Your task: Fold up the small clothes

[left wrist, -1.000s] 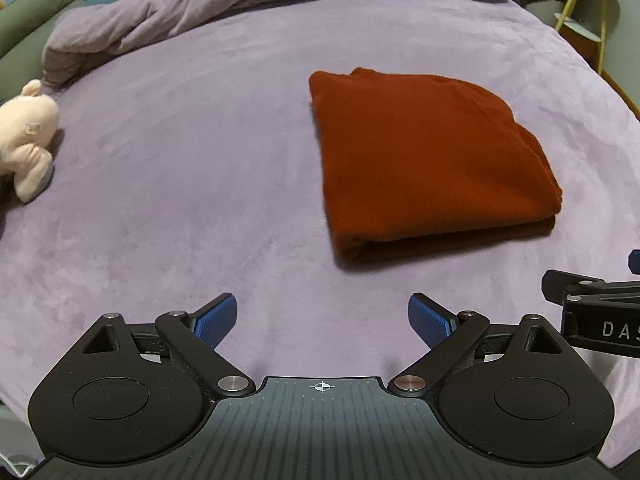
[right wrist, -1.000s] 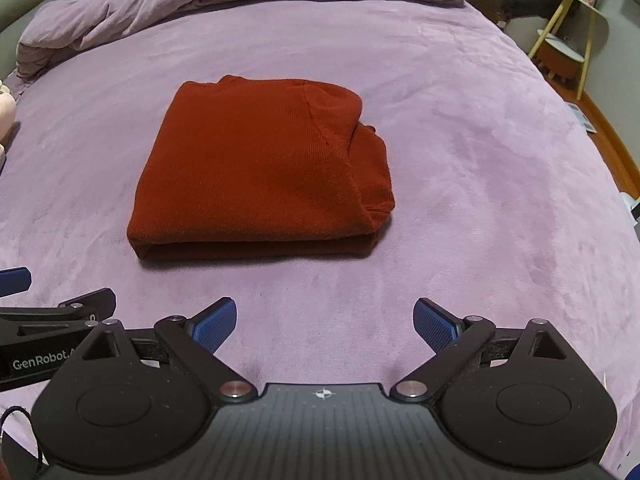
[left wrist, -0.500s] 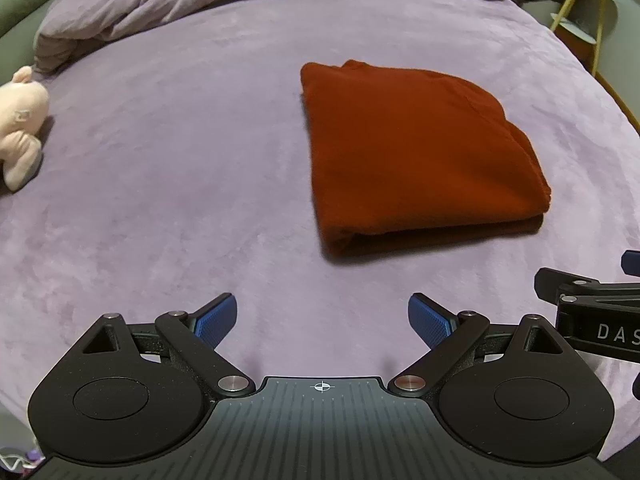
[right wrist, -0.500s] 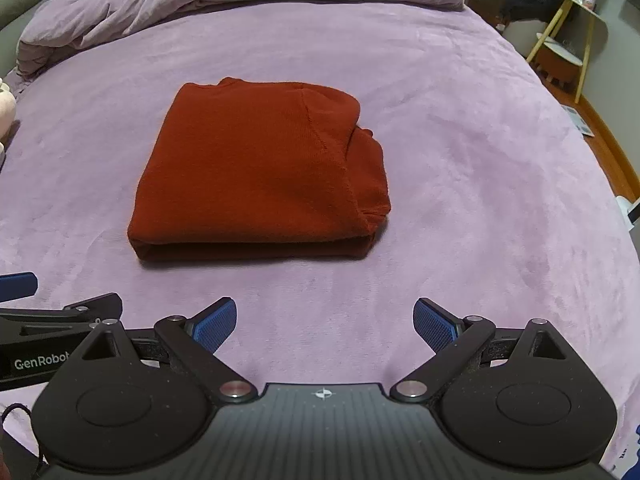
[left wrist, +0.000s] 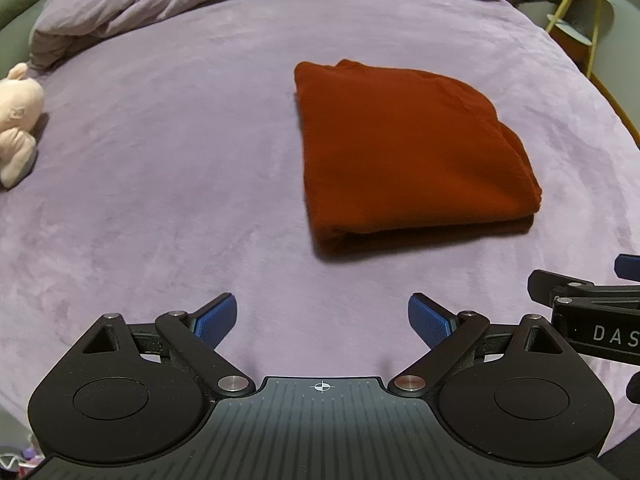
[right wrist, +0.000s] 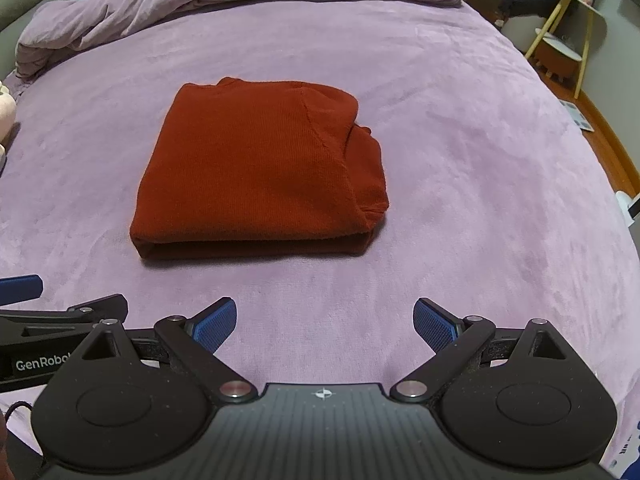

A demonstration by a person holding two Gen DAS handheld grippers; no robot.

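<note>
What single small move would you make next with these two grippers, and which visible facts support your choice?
Probably draw both grippers back and leave the garment alone. The red garment already lies on the purple bedspread as a compact folded block, its fold edge nearest the cameras. The left gripper and right gripper are open, empty and short of the cloth, so no fold seems left.

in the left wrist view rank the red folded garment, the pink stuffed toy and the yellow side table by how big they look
1. Red folded garment, by far the largest.
2. Pink stuffed toy, cut off by the left edge.
3. Yellow side table, far off at the upper right.

The toy and table look close in size; distance and cropping make that order unsure.
</note>
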